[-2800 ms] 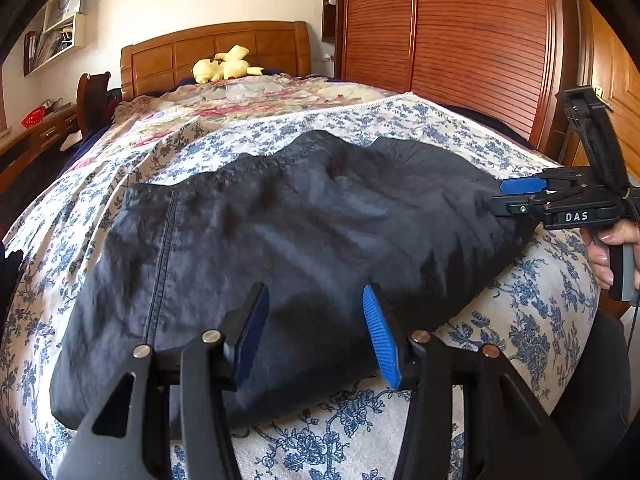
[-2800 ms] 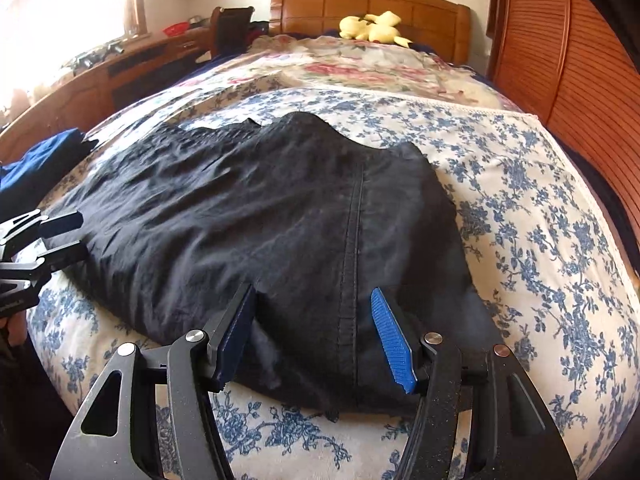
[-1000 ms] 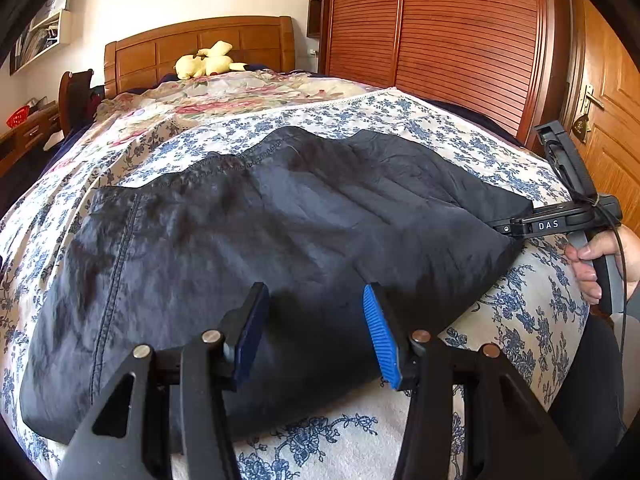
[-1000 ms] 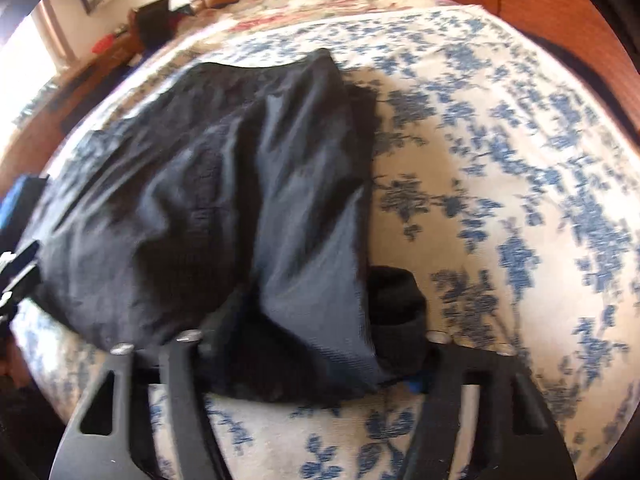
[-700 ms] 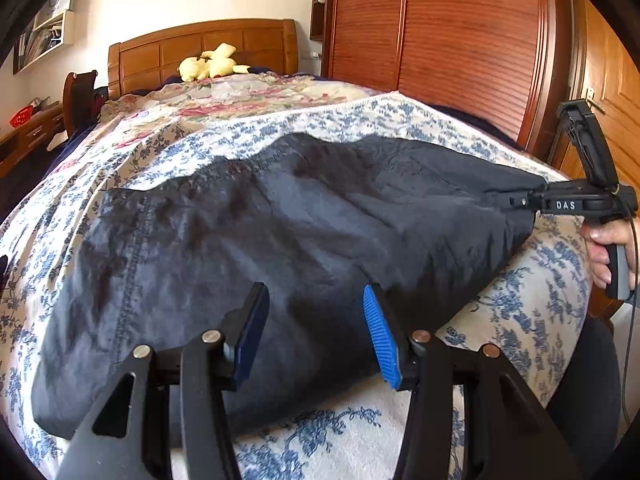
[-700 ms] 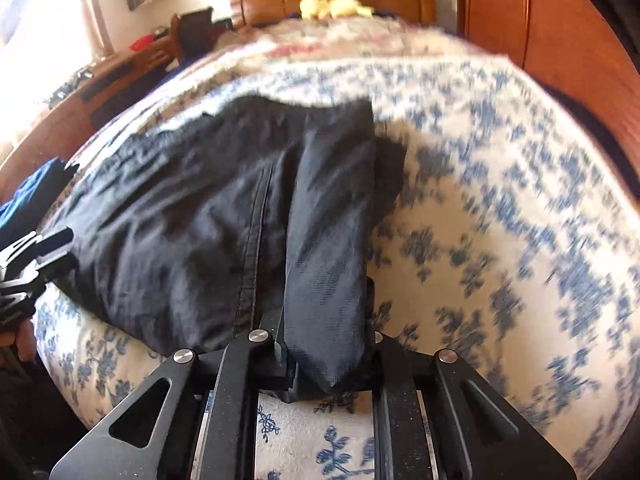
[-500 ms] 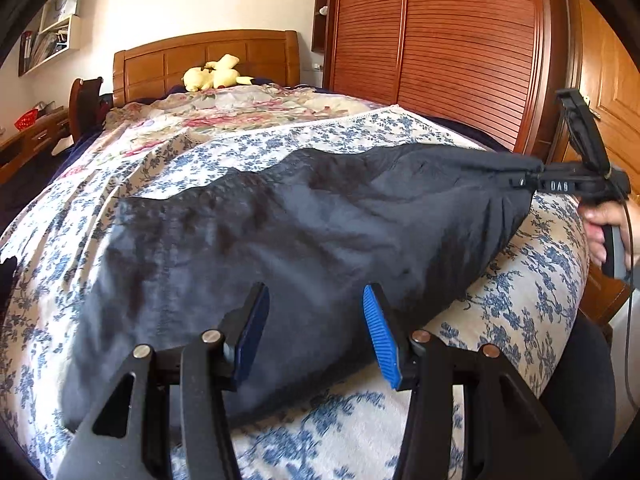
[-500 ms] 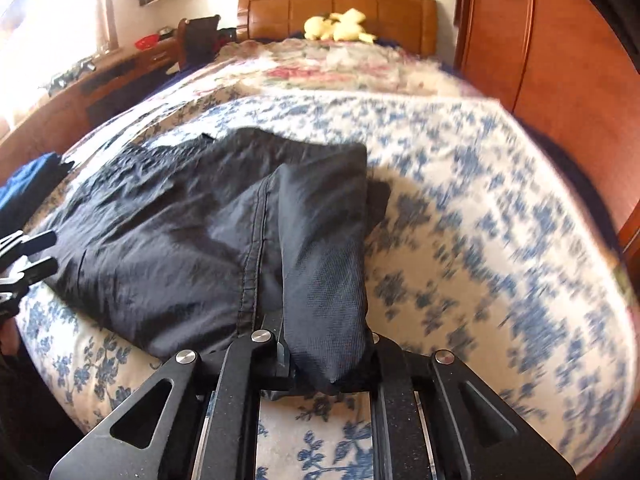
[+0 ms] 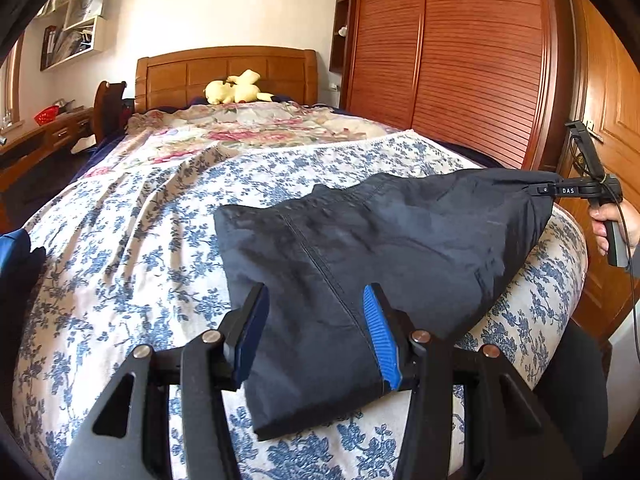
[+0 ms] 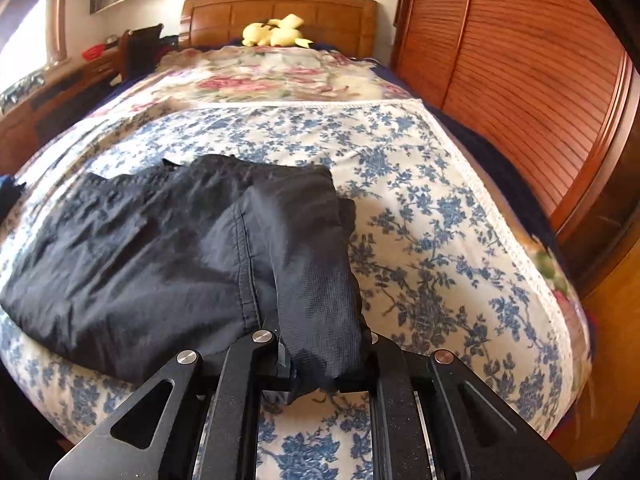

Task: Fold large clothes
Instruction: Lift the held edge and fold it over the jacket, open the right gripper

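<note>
Blue-flowered cotton covers the bed (image 9: 132,216), which fills most of the room between a slatted wooden wardrobe (image 9: 460,60) and a desk (image 9: 40,140) by the window. A second quilt with pink roses (image 10: 260,80) lies across the head end, and a yellow plush toy (image 9: 236,90) sits against the wooden headboard (image 9: 224,68).

On the foot end of the bed lies the dark garment (image 9: 380,248), a black piece of thin cloth with a stitched seam running down it. Most of it rests flat on the blue-flowered cover near the foot edge, but its corner toward the wardrobe side is lifted clear of the bed, so the cloth hangs in a slope from that raised point down to the mattress.

That raised corner is pinched in the right hand-held gripper (image 10: 324,368); its jaws have just closed and are pressed tight together on a fold of the black fabric, which bunches out in front of them. A hand (image 9: 612,224) grips its handle beyond the bed's corner, with a cable trailing down.

Nearer the other end of the garment, the left hand-held gripper (image 9: 316,332) hangs over the cloth with its blue pads (image 9: 378,336) spread apart. The garment's edge passes between them, and I cannot tell if either pad touches it.
</note>
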The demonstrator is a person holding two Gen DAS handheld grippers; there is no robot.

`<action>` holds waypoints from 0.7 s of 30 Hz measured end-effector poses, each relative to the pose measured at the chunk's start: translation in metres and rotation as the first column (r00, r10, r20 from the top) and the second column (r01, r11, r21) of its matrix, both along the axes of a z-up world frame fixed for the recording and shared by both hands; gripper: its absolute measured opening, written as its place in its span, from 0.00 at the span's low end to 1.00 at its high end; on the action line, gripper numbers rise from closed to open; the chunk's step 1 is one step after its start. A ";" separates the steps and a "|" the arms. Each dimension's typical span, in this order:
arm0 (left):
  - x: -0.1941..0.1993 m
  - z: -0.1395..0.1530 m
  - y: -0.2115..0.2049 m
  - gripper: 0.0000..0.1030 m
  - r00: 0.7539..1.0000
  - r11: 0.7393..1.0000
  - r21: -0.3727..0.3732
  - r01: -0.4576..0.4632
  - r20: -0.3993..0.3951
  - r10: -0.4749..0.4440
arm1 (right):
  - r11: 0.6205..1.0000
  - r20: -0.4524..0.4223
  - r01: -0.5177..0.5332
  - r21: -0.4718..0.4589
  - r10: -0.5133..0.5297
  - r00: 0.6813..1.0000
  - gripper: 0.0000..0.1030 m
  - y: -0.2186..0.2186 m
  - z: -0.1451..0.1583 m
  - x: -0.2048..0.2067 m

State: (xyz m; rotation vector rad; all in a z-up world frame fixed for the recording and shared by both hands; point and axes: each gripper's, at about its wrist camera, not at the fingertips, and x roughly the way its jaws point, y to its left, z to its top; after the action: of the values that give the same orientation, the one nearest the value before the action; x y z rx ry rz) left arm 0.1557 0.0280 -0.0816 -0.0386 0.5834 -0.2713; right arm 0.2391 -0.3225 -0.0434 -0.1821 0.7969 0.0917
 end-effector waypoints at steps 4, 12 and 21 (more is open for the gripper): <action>-0.001 0.000 0.005 0.47 1.000 1.000 -0.004 -0.015 0.002 0.015 | 0.999 0.033 -0.034 0.014 0.034 0.999 0.08 0.021 0.016 -0.006; -0.005 0.005 0.020 0.47 0.999 0.999 -0.013 -0.047 0.018 0.047 | 0.962 0.133 -0.269 0.046 0.261 0.956 0.08 0.125 0.070 -0.015; -0.013 0.009 0.052 0.47 0.993 0.993 -0.035 -0.112 0.030 0.113 | 0.840 0.114 -0.522 0.148 0.510 0.853 0.08 0.261 0.053 -0.031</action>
State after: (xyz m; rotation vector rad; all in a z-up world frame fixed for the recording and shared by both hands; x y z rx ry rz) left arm 0.1425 0.0796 -0.0727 -0.0989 0.5426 -0.1721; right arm 0.2080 -0.0618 0.0094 -0.2302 0.6470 0.6653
